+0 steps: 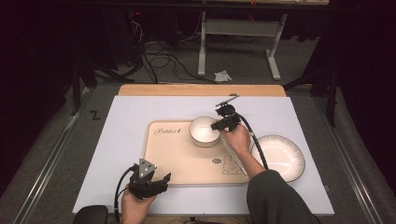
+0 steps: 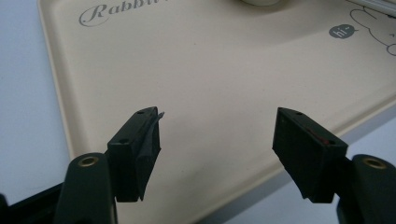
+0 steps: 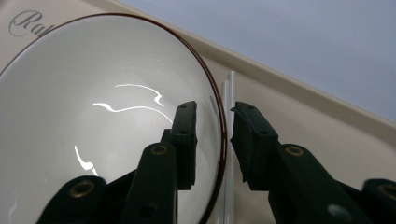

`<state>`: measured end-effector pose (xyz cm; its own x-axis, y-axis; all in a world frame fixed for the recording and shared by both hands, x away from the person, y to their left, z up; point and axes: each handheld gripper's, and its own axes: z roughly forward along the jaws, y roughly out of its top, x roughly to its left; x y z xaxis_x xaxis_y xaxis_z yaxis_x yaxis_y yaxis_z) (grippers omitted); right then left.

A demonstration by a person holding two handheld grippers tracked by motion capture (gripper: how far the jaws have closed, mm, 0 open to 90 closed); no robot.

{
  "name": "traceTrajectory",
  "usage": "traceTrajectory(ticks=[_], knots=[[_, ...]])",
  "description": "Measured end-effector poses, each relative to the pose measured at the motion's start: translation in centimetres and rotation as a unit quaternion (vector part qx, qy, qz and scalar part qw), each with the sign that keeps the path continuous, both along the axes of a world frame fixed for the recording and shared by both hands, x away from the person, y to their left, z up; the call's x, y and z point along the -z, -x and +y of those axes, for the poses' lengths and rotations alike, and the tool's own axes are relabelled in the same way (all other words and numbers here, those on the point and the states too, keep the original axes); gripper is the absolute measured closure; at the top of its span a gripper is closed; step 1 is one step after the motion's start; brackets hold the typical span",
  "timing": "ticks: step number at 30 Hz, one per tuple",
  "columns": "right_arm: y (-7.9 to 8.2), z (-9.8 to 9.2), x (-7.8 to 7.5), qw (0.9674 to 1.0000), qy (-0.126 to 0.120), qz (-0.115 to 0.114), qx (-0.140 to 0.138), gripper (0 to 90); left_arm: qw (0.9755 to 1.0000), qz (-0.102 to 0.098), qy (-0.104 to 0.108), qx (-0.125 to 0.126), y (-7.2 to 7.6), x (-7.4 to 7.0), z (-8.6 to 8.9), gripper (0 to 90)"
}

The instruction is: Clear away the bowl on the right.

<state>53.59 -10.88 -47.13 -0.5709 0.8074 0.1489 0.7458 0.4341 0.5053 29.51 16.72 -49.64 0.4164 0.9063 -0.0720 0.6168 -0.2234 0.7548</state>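
At the near edge of the tabletop (image 1: 126, 116) the left tool (image 1: 161, 182) rests in the person's left hand (image 1: 135, 207), its jaws spread wide and released, with nothing between them — in the left gripper view they hang just above the near-left part of the beige tray (image 2: 210, 84). That tray lies in the middle of the tabletop and bears a "Rabbit" script at its far left and a small rabbit drawing at its near right. Farther in, the white bowl (image 1: 204, 130) stands upright on the far part of the tray. The right tool (image 3: 215, 135) straddles the bowl's brown-edged right rim, one jaw inside the bowl and the other outside it; a gap shows between the pads and the rim, so the jaws look slack rather than clenched. The right hand (image 1: 238, 137) holds that tool from the near right. To the right, off the tray, a ribbed white plate (image 1: 280, 156) sits on the tabletop.
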Motion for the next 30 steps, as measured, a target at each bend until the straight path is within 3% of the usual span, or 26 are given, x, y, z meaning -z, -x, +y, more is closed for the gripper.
traceTrajectory(ticks=[5, 13, 20, 30], knots=[[0.4, -0.7, -1.1, 0.9998, -0.005, -0.018, 0.005, 61.1, 1.0, -0.002, -0.002, 0.002, -0.2, 0.0, -0.1, 32.2], [1.4, -1.3, -2.4, 0.9994, 0.001, -0.032, -0.01, 52.8, 0.9997, -0.004, -0.013, 0.019, -0.7, 0.0, -0.7, 32.0], [2.7, -2.2, -3.8, 0.9985, 0.005, -0.052, -0.017, 51.0, 0.9994, -0.007, -0.016, 0.03, -1.2, -0.1, -1.2, 31.7], [4.3, -3.7, -4.9, 0.9979, 0.004, -0.061, -0.023, 50.8, 0.9991, -0.005, -0.009, 0.042, -2.1, 0.0, -1.7, 31.7]])
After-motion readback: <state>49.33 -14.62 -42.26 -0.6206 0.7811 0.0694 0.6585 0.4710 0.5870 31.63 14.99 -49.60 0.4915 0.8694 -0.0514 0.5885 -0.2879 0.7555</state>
